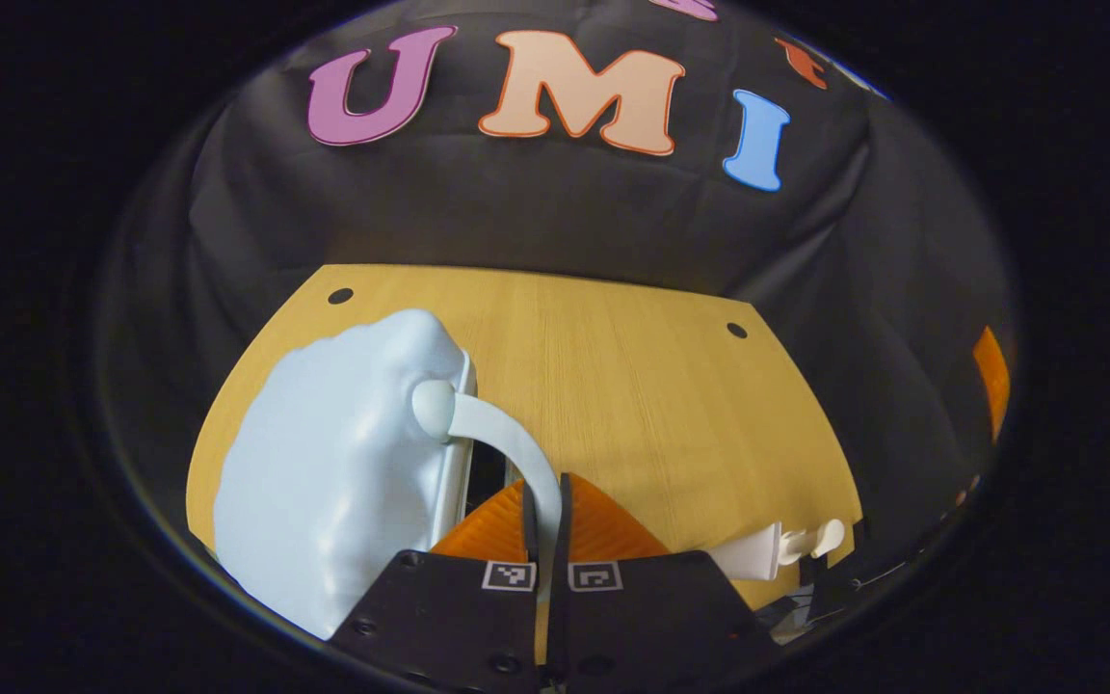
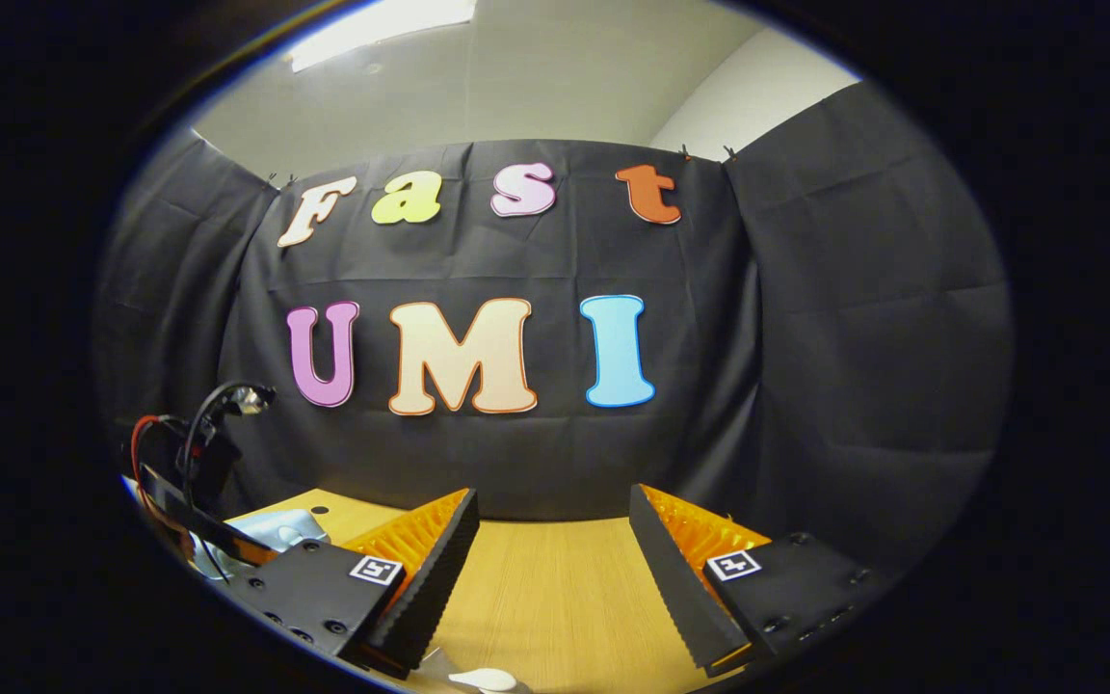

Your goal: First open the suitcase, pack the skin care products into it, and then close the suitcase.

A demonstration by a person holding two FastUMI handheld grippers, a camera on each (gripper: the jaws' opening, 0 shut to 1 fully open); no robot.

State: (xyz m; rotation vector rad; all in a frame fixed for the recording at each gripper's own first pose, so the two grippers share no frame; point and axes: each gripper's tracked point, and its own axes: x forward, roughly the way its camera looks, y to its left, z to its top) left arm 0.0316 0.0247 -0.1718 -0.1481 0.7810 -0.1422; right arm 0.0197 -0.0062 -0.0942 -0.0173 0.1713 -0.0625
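In the left gripper view a pale blue suitcase lies at the left of the wooden table. Its curved handle runs down between my fingers, and my left gripper is shut on it. A dark gap shows along the case's white rim by the handle. A white skin care bottle lies on the table at the lower right. In the right gripper view my right gripper stands open above the table, holding nothing. A bit of the suitcase shows at the left, and a white cap at the bottom edge.
The left gripper's body with its cables shows at the left of the right gripper view. Black cloth walls close in the table at the back and on both sides. Two dark holes mark the table's far corners.
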